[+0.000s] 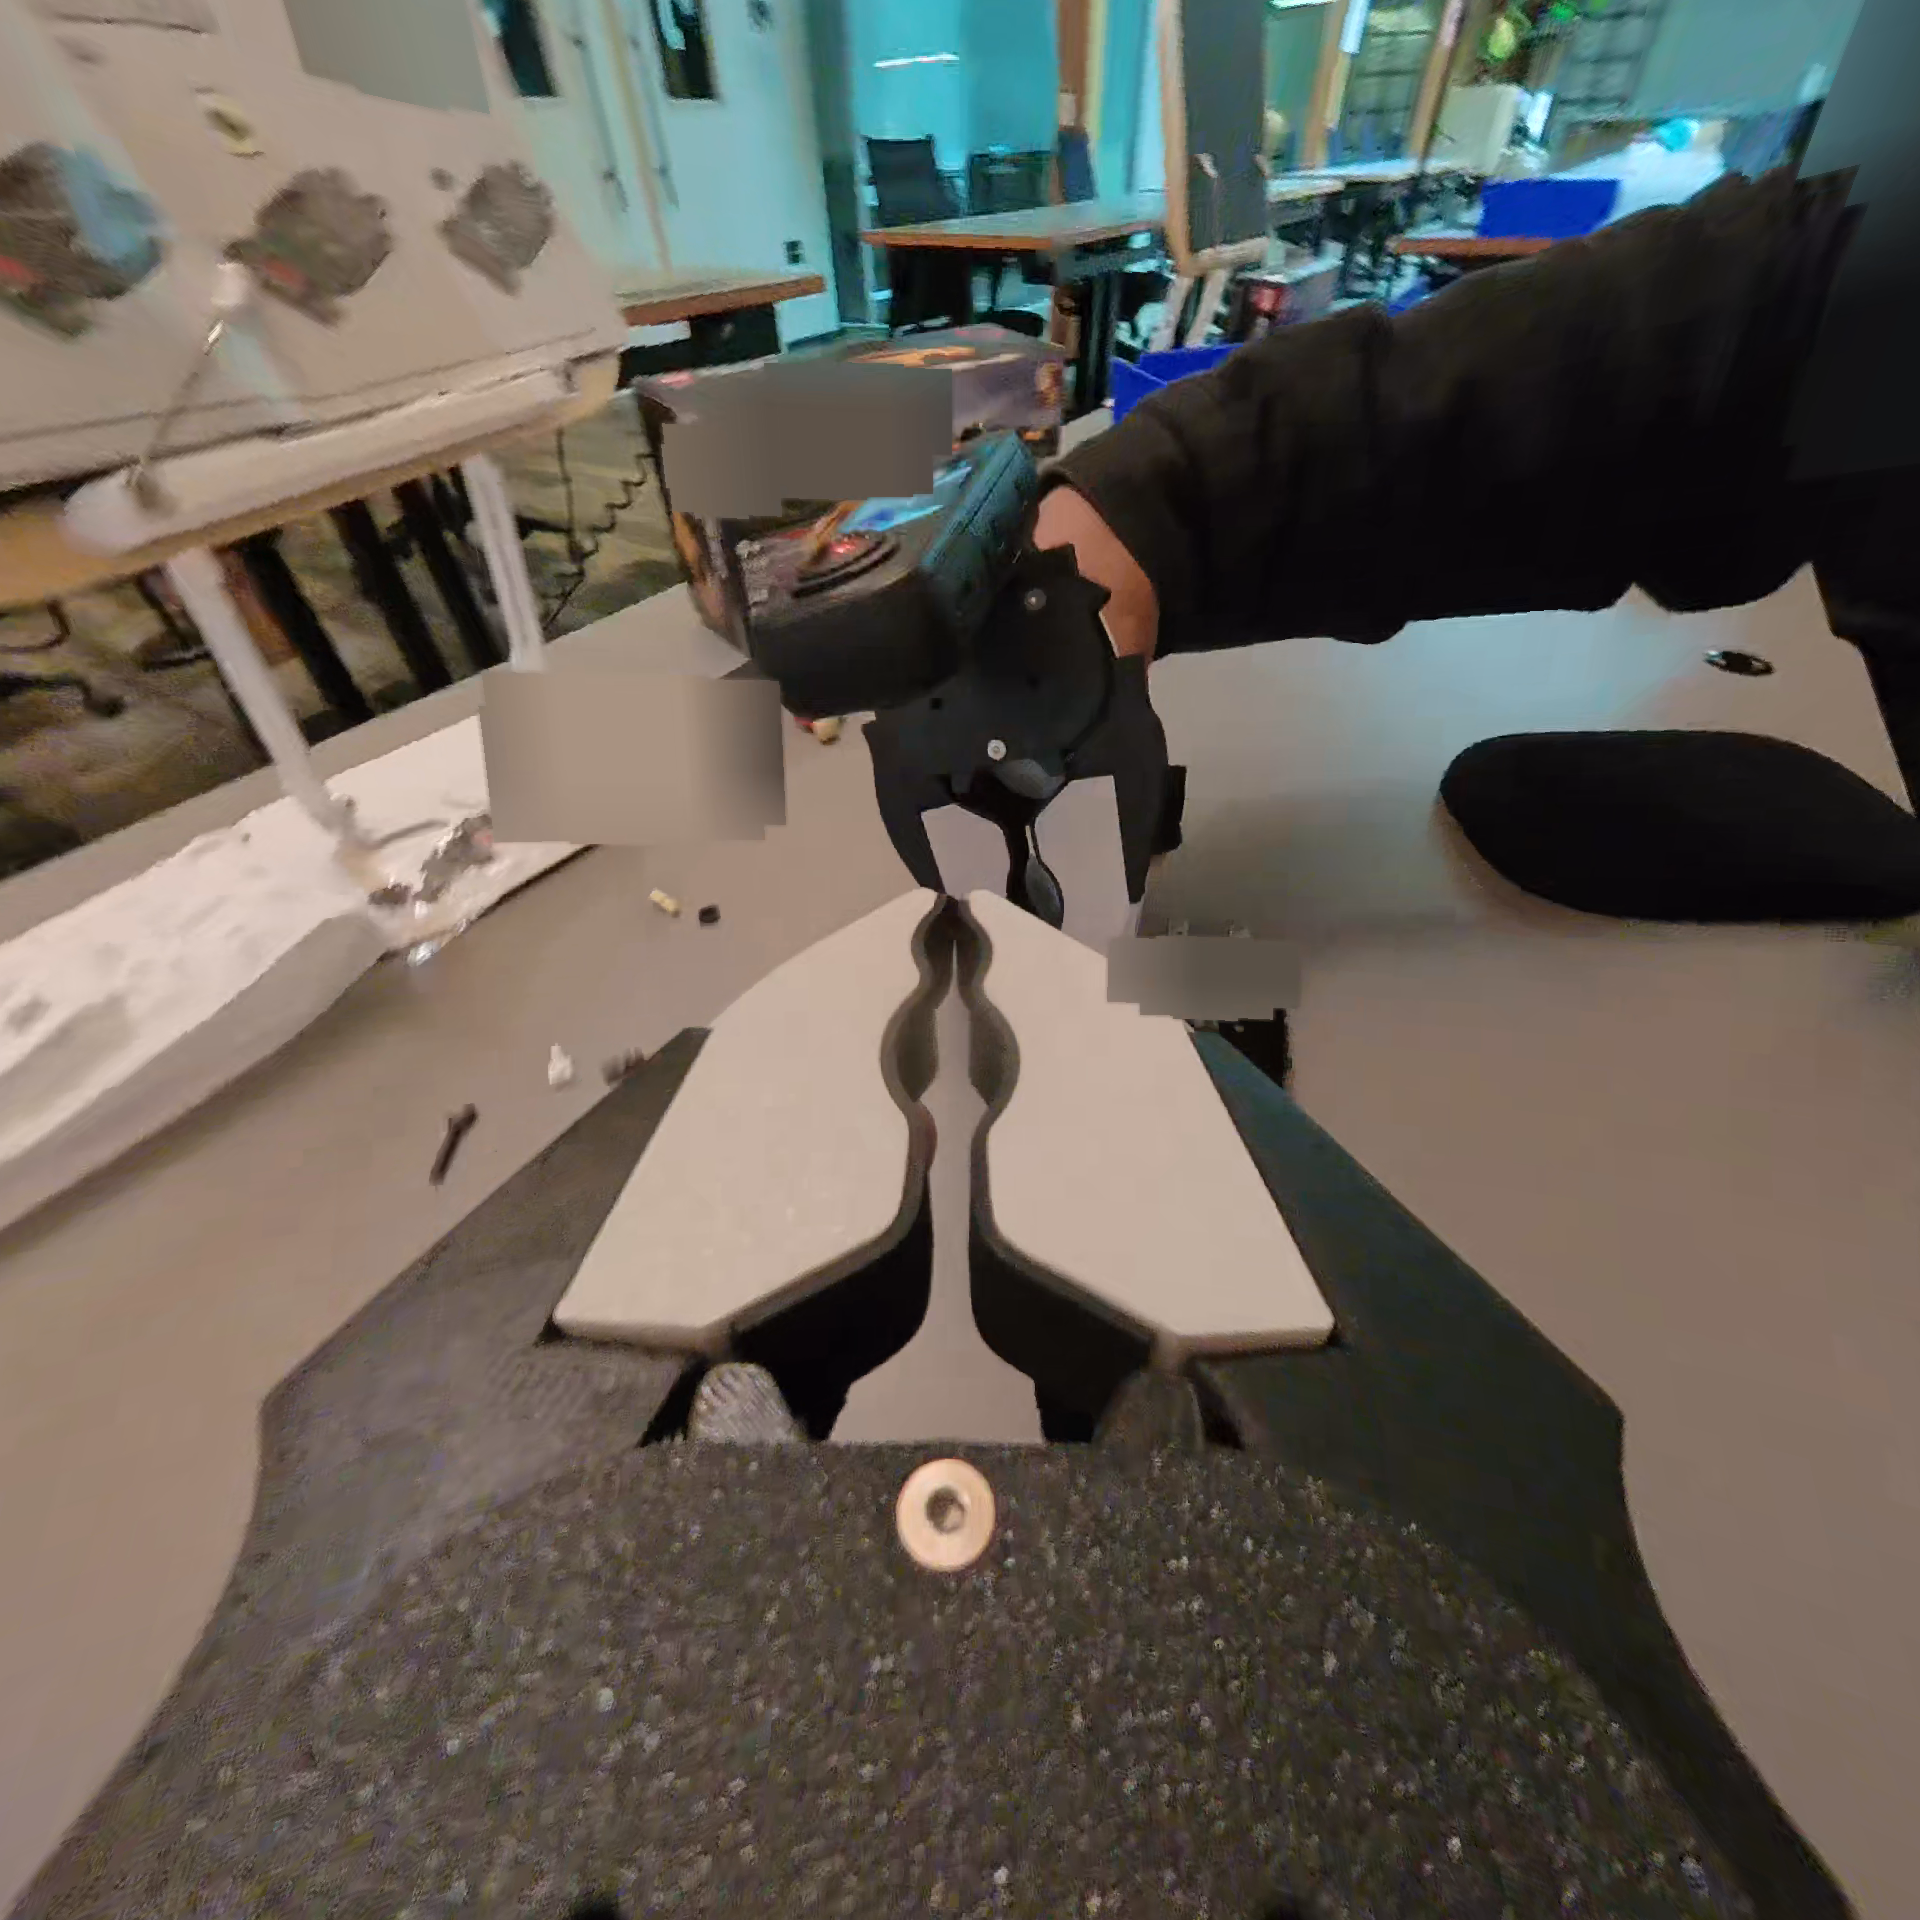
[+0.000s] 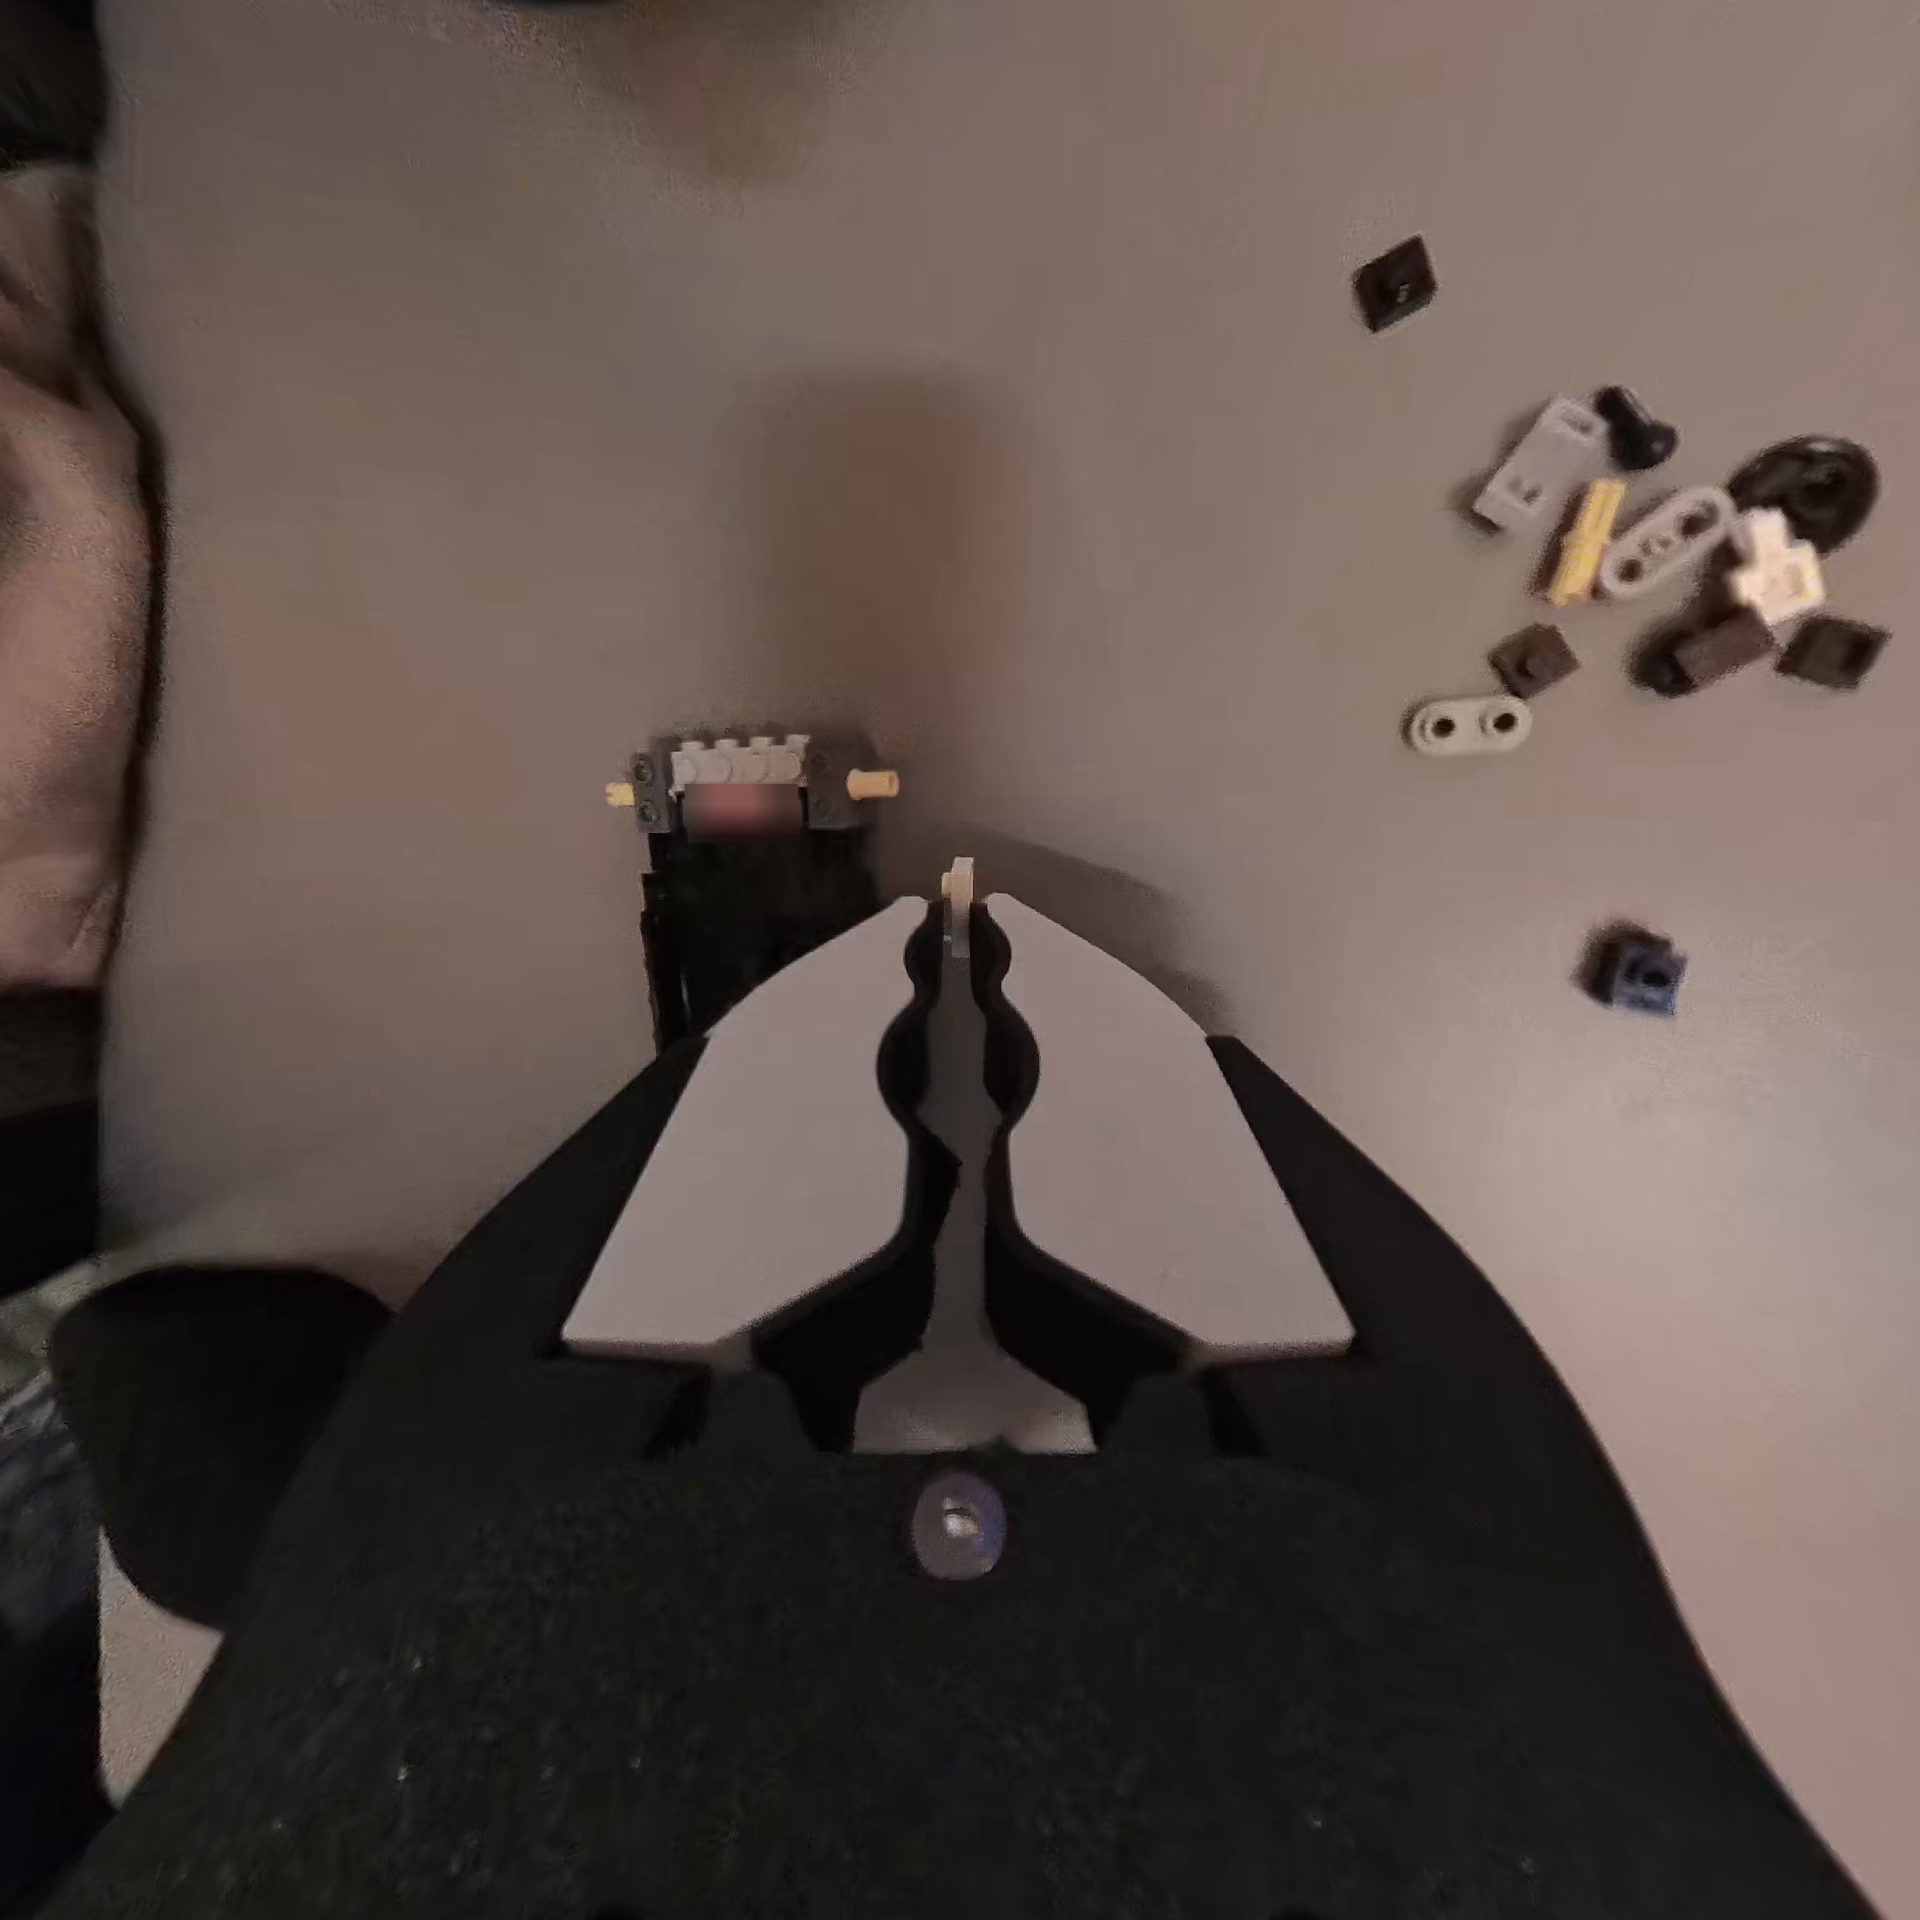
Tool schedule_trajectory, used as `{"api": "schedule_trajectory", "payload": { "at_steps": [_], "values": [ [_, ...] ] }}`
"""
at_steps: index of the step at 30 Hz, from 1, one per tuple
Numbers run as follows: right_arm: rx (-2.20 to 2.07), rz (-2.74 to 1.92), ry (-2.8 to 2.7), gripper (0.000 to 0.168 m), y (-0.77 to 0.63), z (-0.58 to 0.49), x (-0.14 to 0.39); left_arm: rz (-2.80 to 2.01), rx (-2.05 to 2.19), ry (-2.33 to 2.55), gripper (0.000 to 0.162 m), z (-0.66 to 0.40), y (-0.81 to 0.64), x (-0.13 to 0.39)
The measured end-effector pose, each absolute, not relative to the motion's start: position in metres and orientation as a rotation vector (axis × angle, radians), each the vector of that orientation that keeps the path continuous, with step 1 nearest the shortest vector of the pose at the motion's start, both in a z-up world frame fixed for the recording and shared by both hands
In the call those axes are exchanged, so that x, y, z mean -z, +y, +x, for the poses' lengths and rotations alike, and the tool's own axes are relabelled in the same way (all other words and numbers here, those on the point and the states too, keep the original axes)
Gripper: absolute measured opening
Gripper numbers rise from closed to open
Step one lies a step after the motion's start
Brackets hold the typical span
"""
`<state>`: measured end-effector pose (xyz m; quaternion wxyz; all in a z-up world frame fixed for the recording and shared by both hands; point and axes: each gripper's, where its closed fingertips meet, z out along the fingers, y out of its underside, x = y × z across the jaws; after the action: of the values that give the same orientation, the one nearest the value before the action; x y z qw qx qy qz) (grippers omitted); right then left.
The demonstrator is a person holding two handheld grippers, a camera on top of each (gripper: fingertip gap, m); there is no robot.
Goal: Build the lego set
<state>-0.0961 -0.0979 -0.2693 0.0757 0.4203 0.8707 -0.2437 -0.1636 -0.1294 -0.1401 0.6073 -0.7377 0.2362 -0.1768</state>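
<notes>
My right gripper point(image 2: 958, 906) is clenched on a small cream lego piece point(image 2: 957, 891) at its tips, centre of the right wrist frame. Just upper left of it stands the partly built lego model point(image 2: 750, 821), black below, grey bricks on top, tan pins out both sides. Loose lego pieces point(image 2: 1673, 561) lie scattered on the grey table point(image 2: 520, 468) at upper right, well apart. In the left wrist frame, my left gripper point(image 1: 952, 914) is closed, tips nearly touching, nothing between them. White instruction sheets point(image 1: 187, 997) lie at left.
</notes>
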Motion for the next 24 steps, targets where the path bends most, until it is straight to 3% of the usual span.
{"api": "schedule_trajectory", "payload": {
  "at_steps": [8, 14, 24],
  "values": [
    [0.573, 1.118, 2.689, 0.006, -0.095, -0.114, 0.28, -1.824, 0.424, 0.532, 0.0, -0.159, -0.142, 0.188],
    [0.655, 1.22, 2.834, 0.022, -0.086, -0.131, 0.27, -1.866, 0.434, 0.549, 0.0, -0.155, -0.142, 0.202],
    [1.127, 2.003, 2.993, 0.021, -0.043, -0.097, 0.221, -1.933, 0.353, 0.559, 0.0, -0.156, -0.135, 0.216]
  ]
}}
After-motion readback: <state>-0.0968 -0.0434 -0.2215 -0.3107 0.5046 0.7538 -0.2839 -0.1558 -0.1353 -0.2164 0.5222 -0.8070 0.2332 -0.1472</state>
